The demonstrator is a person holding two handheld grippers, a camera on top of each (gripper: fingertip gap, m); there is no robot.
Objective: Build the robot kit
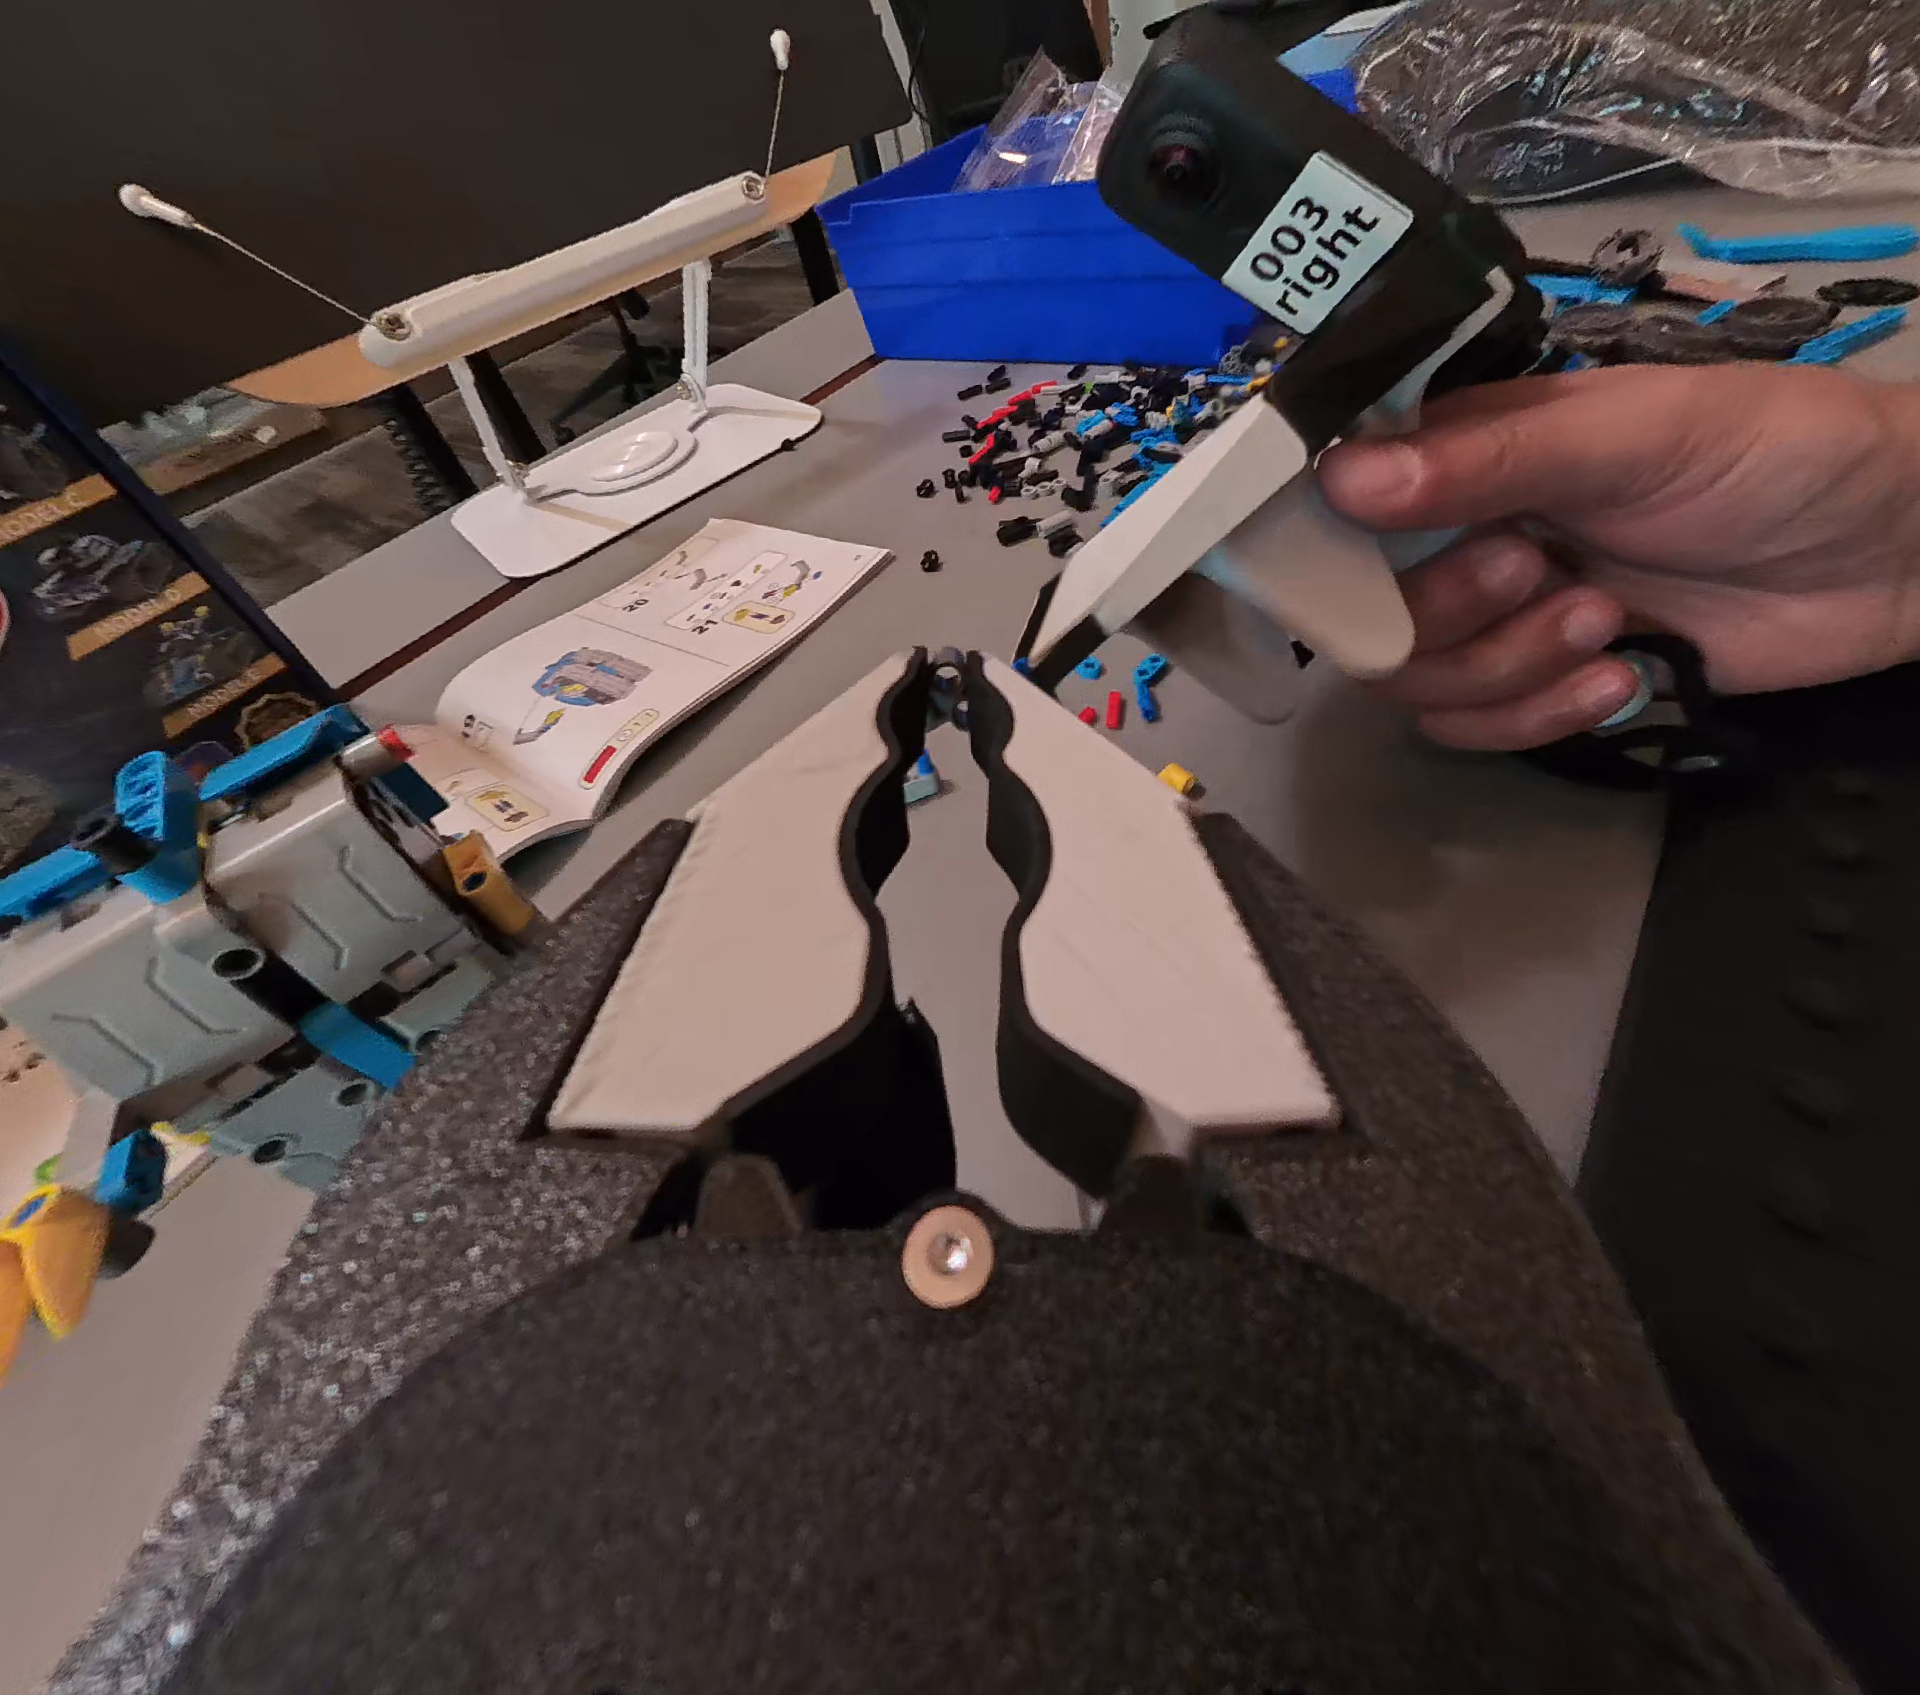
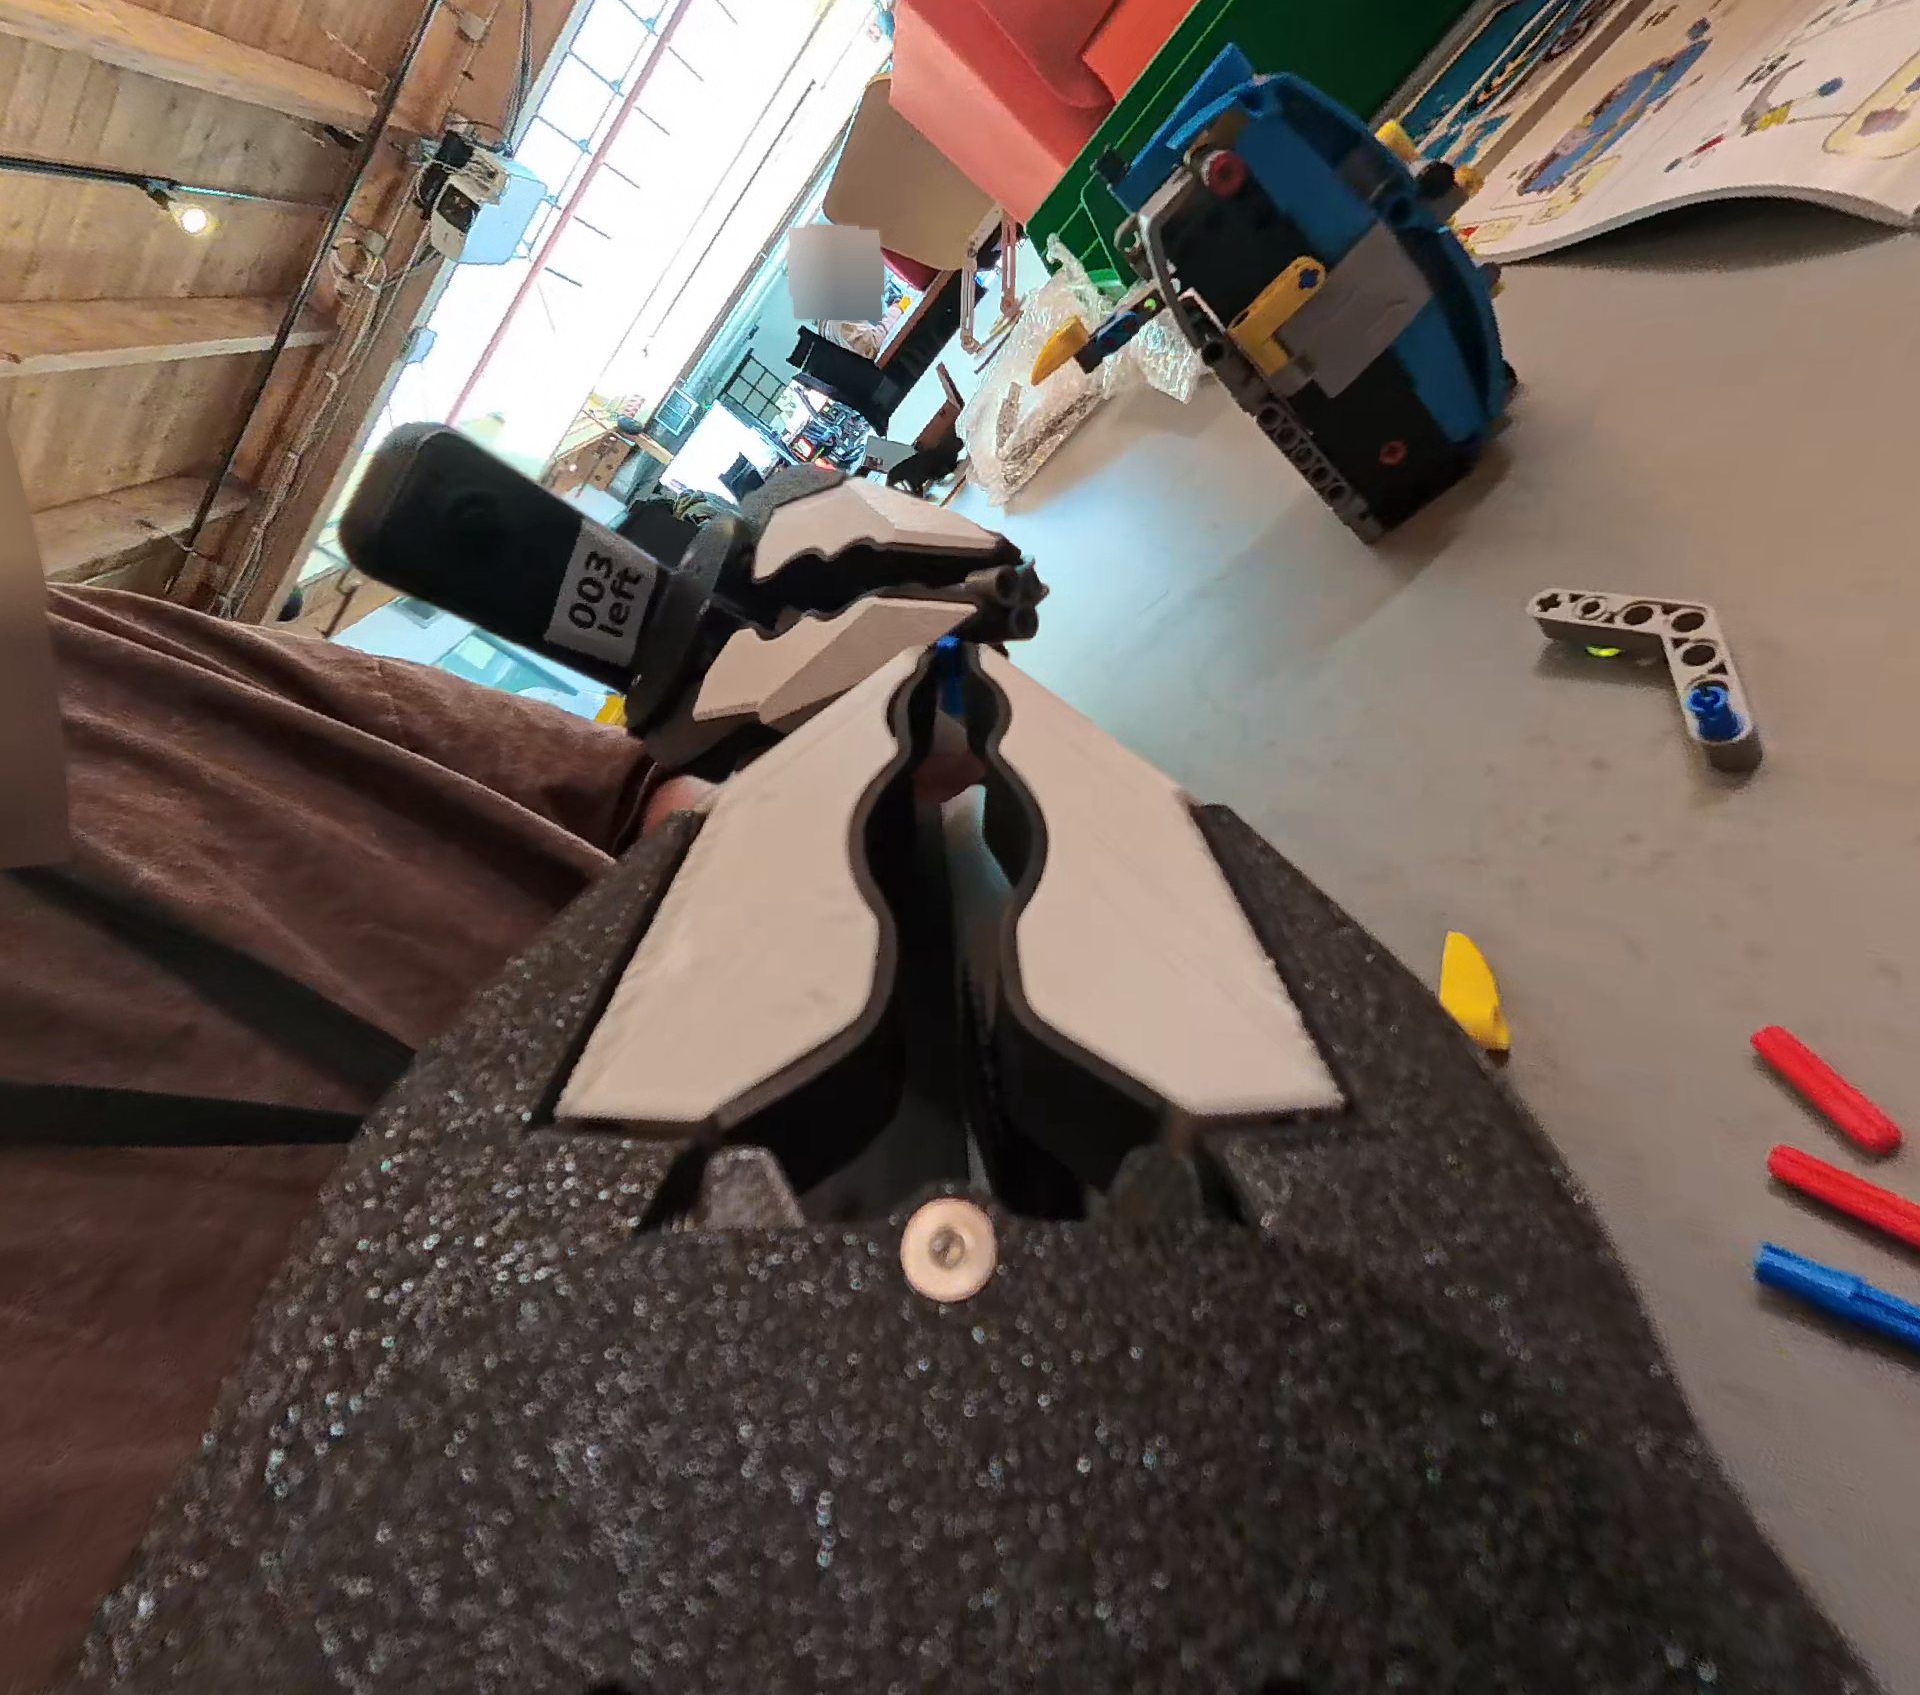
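Observation:
My left gripper (image 1: 945, 671) is shut on a small dark connector (image 1: 948, 666) with round holes, held just above the grey table (image 1: 1434, 897). It also shows in the right wrist view (image 2: 1013, 601), with the connector (image 2: 1010, 601) at its tips. My right gripper (image 2: 948, 658) is shut on a small blue pin (image 2: 948, 656). In the left wrist view the right gripper (image 1: 1047, 658) is held by a hand (image 1: 1662, 544), its tips close beside the left gripper's tips. The pin sits just below the connector; I cannot tell if they touch.
A half-built blue and grey model (image 1: 260, 949) (image 2: 1340, 315) stands at my left beside an open instruction booklet (image 1: 644, 679). A pile of small parts (image 1: 1091, 440) lies before a blue bin (image 1: 1018, 263). A grey L-beam (image 2: 1652, 648), red pins (image 2: 1823, 1105) and a yellow piece (image 2: 1475, 991) lie nearby. The grippers are tip to tip, or close to it.

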